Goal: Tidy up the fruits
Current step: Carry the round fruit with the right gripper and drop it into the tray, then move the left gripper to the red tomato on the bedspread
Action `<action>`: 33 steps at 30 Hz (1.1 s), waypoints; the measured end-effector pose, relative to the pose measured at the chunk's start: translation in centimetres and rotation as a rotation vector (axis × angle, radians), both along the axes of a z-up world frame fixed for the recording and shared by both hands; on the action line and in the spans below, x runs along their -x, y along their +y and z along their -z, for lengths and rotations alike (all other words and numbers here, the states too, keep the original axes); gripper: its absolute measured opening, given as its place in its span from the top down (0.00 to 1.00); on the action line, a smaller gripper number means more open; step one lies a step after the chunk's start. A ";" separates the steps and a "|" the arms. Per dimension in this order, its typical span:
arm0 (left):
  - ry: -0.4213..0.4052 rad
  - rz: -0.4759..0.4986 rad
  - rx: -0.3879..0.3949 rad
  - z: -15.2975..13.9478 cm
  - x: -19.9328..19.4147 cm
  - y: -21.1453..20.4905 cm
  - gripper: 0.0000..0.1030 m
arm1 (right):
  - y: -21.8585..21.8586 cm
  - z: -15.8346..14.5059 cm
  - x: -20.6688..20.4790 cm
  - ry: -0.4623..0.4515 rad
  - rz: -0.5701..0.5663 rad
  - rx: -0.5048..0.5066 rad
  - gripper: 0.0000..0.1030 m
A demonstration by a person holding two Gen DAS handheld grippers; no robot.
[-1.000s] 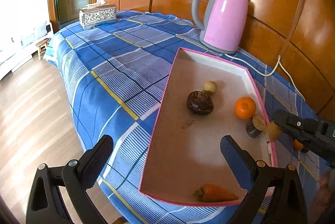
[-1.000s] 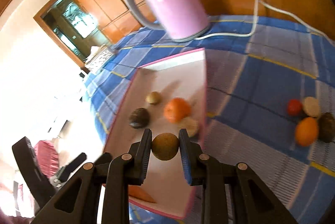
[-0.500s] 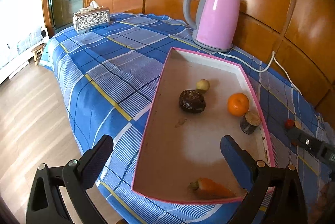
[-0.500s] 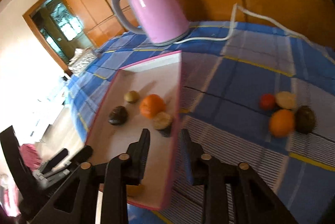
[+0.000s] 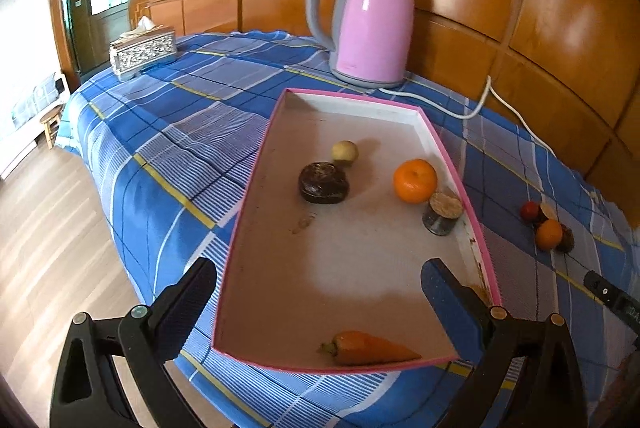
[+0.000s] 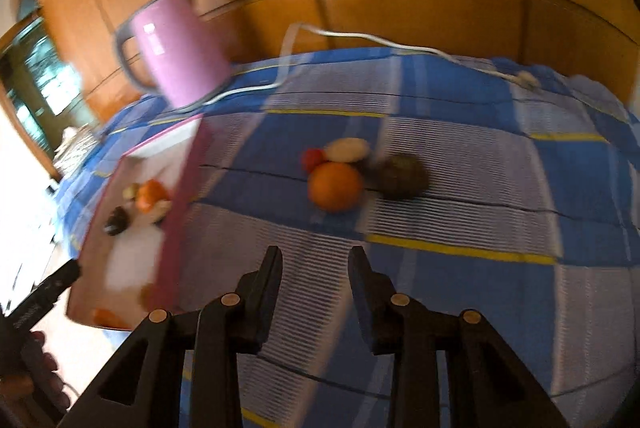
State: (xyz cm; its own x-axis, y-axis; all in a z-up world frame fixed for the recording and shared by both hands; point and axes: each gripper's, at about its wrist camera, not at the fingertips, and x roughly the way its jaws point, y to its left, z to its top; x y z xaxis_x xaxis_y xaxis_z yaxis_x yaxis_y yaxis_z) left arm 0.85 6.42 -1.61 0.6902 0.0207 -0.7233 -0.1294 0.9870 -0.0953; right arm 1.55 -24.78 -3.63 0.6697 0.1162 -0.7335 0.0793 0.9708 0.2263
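A pink-rimmed tray (image 5: pixel 256 187) lies on the blue checked cloth. It holds a small yellowish fruit (image 5: pixel 344 151), a dark brown fruit (image 5: pixel 323 183), an orange (image 5: pixel 415 180), a cut dark piece (image 5: pixel 443 214) and a carrot (image 5: pixel 370 348). My left gripper (image 5: pixel 318 284) stands wide open over the tray's near end with nothing in it. Right of the tray (image 6: pixel 180 195) sits a loose cluster: an orange (image 6: pixel 335 185), a dark fruit (image 6: pixel 402 175), a small red fruit (image 6: pixel 313 159) and a pale piece (image 6: pixel 346 149). My right gripper (image 6: pixel 316 268) hovers short of that cluster, its jaws opening with nothing between them.
A pink kettle (image 5: pixel 366 23) stands behind the tray, and its white cord (image 5: pixel 480 103) trails right along the wood-panelled wall. A silver tissue box (image 5: pixel 143 49) sits at the far left corner. The cloth drops off to a wooden floor on the left.
The round brownish fruit that my right gripper held over the tray is gone from its fingers. That gripper has swung right, toward the loose cluster. The left gripper has shifted slightly.
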 end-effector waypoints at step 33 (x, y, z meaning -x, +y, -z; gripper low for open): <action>-0.050 0.349 -0.006 -3.2 -2.0 -8.1 0.00 | -15.1 2.5 7.7 0.031 0.591 0.146 0.67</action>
State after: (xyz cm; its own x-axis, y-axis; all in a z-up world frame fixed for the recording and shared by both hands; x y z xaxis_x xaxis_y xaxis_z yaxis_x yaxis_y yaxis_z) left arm 2.83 -1.67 1.56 0.6910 -0.2187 -0.6889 0.2203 0.9715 -0.0874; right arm -6.17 -39.85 -6.08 0.5679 -0.3723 -0.7341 0.6190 0.7810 0.0828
